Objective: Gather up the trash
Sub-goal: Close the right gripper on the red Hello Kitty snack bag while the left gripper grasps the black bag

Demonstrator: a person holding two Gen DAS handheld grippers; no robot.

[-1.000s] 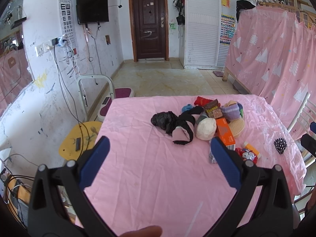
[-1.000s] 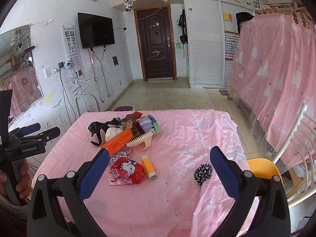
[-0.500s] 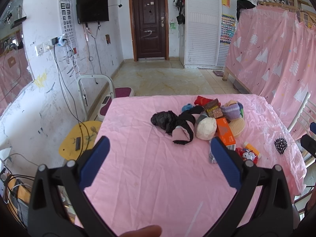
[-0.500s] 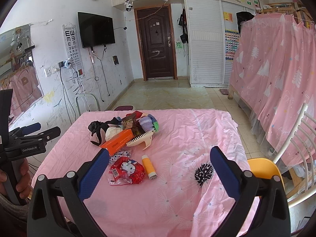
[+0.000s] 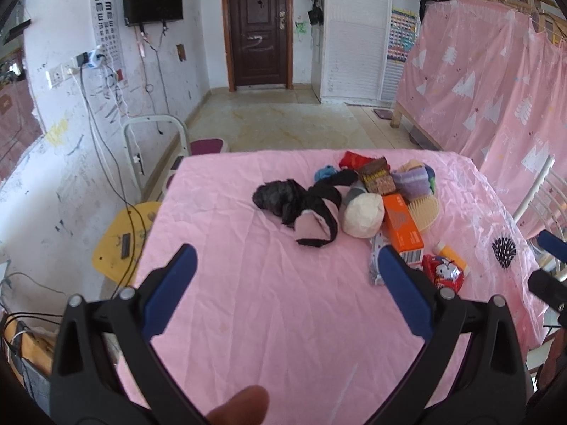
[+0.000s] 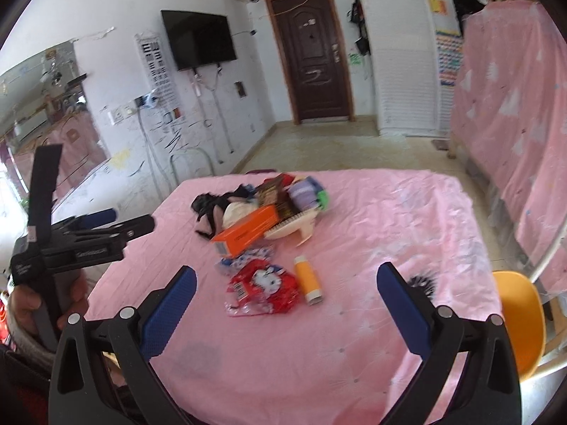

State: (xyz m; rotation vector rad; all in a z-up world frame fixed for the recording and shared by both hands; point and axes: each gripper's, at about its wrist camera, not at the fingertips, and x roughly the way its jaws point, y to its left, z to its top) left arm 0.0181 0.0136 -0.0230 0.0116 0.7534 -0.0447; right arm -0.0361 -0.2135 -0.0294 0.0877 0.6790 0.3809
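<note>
A heap of clutter lies on the pink table: a crumpled black bag, an orange box, a white ball, a red snack wrapper and an orange tube. My left gripper is open and empty above the near table edge, short of the heap. My right gripper is open and empty, with the red wrapper and orange tube between its fingers in view. The orange box lies beyond them.
A black spiky brush lies near the table's right edge. A yellow chair stands to the right, a yellow stool to the left. The left gripper shows in the right wrist view. Pink curtains hang at right.
My right gripper has swung forward and down toward the red wrapper, and its view is blurred. My left gripper has hardly moved.
</note>
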